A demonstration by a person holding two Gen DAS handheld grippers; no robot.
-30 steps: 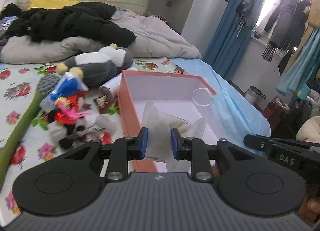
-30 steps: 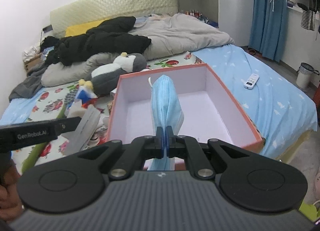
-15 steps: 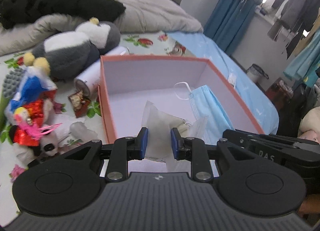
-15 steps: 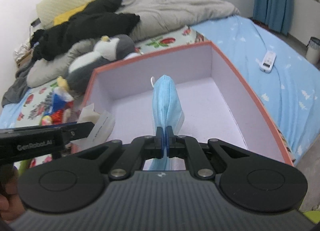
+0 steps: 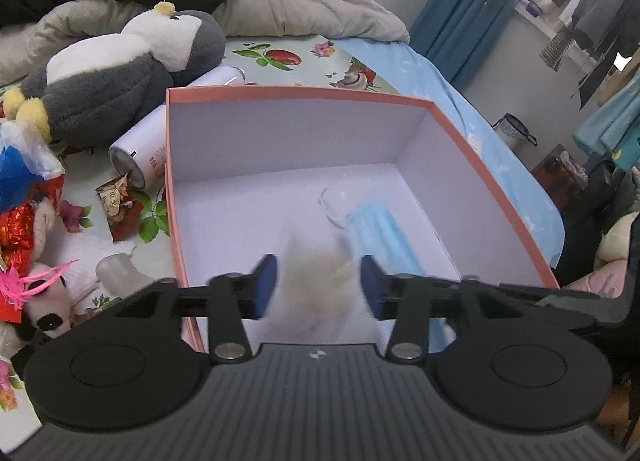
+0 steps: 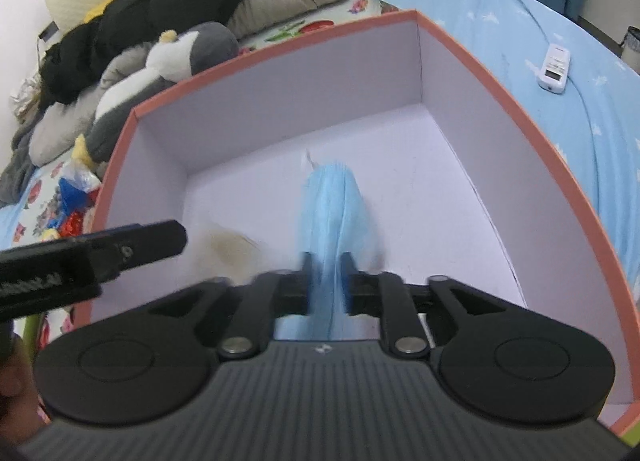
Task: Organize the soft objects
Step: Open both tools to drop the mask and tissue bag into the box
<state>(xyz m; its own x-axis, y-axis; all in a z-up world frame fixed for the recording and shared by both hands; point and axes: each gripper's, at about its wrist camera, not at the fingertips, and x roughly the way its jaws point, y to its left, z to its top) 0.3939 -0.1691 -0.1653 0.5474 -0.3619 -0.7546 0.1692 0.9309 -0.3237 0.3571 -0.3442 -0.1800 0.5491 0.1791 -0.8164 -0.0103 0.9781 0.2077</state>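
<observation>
Since the earlier frame, left gripper (image 5: pixel 318 281) fingers have spread apart, freeing a blurred white bag (image 5: pixel 316 285) inside the box (image 5: pixel 296 95); right gripper (image 6: pixel 327 281) fingers part around the blue mask (image 6: pixel 336 213).

The left gripper (image 5: pixel 318 281) hangs over the near end of the box (image 5: pixel 296 95), jaws spread, a blurred white bag (image 5: pixel 316 285) between them. A blue mask (image 5: pixel 384 229) lies inside the box. A plush penguin (image 5: pixel 120 73) and a bottle (image 5: pixel 144 149) lie beside it.
</observation>
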